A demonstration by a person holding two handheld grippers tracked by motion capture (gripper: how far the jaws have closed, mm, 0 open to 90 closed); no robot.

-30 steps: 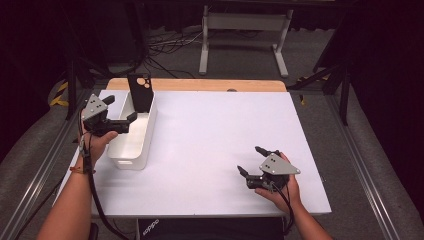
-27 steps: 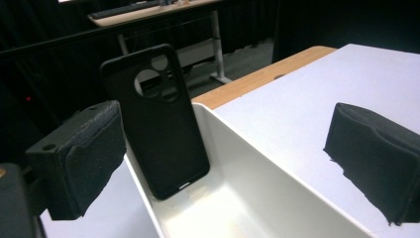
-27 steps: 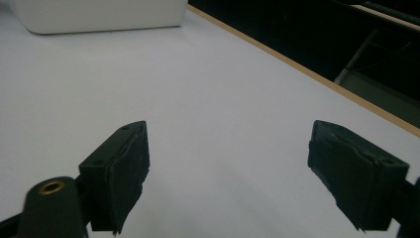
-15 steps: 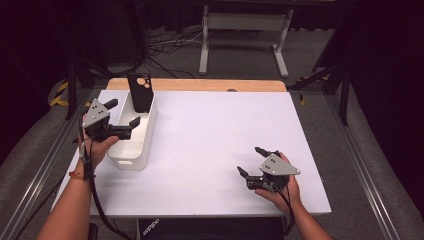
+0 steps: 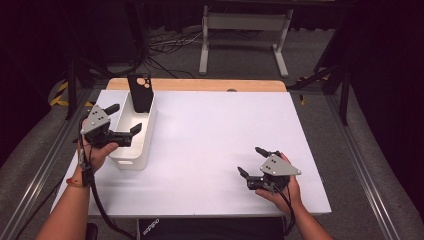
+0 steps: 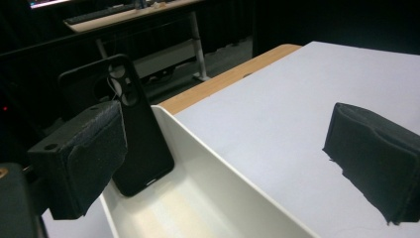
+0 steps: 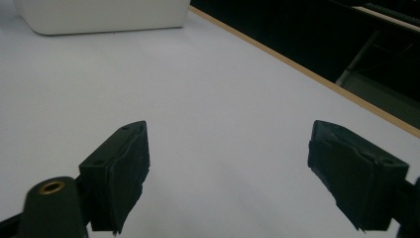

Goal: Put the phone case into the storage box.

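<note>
Left tongs (image 5: 123,121) apart over bin (image 5: 146,137) at tabletop's left edge. Phone case (image 5: 139,93) leans upright at bin's far end; likely light, flexible, grippable by long edges. Right tongs (image 5: 252,164) apart, empty, near front-right corner.

Surface: a white rectangular table top (image 5: 210,145), matte and plain, with a strip of light wood along its far edge (image 5: 200,84).
On it: a white oblong plastic bin (image 5: 134,135) with rounded corners and an open top, standing flat on the table top.
Bin position: near the table's left edge, its long side running from the wooden strip toward the person's side.
Bin far end: just short of the wooden strip.
Table right of the bin: bare white surface out to the right edge.
In the right gripper view: the bin's white wall (image 7: 99,15) stands at the far side of the white surface.
</note>
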